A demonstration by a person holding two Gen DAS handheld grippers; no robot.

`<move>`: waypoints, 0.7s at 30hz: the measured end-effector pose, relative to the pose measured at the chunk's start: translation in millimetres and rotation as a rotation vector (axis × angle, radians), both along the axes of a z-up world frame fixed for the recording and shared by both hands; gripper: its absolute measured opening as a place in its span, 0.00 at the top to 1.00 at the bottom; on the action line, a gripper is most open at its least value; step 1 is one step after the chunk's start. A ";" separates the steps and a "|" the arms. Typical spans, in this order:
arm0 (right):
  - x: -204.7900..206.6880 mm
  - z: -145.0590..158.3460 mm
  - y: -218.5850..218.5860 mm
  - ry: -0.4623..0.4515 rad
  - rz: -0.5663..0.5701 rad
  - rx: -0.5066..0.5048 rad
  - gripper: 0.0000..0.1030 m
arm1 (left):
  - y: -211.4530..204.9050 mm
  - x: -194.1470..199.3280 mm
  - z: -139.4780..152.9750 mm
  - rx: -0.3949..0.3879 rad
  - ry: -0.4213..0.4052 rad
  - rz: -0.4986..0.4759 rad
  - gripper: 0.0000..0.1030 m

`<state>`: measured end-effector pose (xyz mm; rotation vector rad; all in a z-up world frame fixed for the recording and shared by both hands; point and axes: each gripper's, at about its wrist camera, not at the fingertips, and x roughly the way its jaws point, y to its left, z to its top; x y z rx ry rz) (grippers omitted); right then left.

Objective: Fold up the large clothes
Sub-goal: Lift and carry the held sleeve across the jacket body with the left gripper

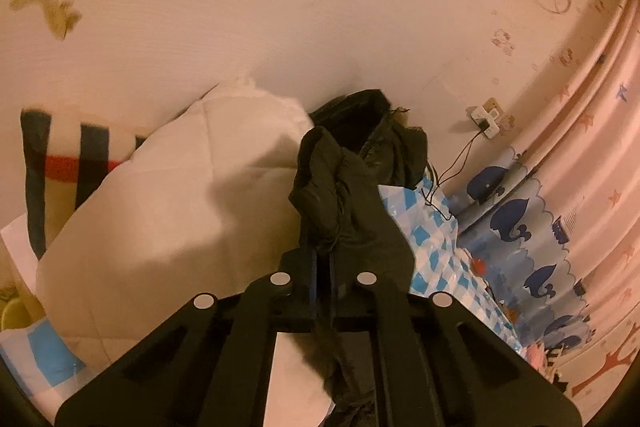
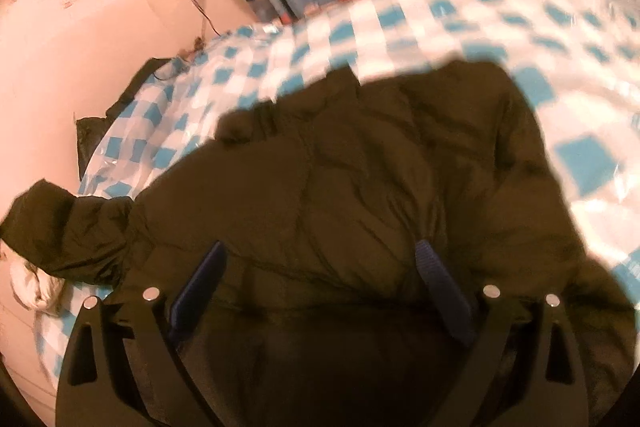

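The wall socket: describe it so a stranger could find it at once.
Start at the bare pink wall behind the bed, and follow it right toward the whale-print curtain. Just before the curtain sits the wall socket. It is the only small pale fitting there, with a thin black cord hanging from it.
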<state>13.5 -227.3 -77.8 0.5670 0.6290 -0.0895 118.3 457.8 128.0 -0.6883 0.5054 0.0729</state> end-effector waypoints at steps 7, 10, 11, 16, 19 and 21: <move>27.4 -28.3 1.3 0.184 0.064 0.003 0.06 | -50.9 -14.5 48.5 0.068 -0.121 -0.093 0.98; 25.9 -24.4 -2.4 0.184 0.059 0.022 0.07 | -105.6 -19.6 77.4 0.097 -0.188 -0.203 0.98; 24.8 -21.8 -3.7 0.179 0.059 0.026 0.07 | -122.6 -20.9 84.7 0.108 -0.203 -0.234 0.98; 16.9 -16.2 -15.1 0.132 0.062 0.111 0.07 | -230.0 -28.4 110.9 0.140 -0.273 -0.427 0.98; 12.3 -9.4 -24.6 0.071 0.068 0.209 0.07 | -286.3 -27.9 115.0 0.135 -0.291 -0.522 0.98; 9.6 -5.4 -32.8 0.036 0.064 0.271 0.07 | -333.7 -27.5 113.6 0.129 -0.299 -0.600 0.98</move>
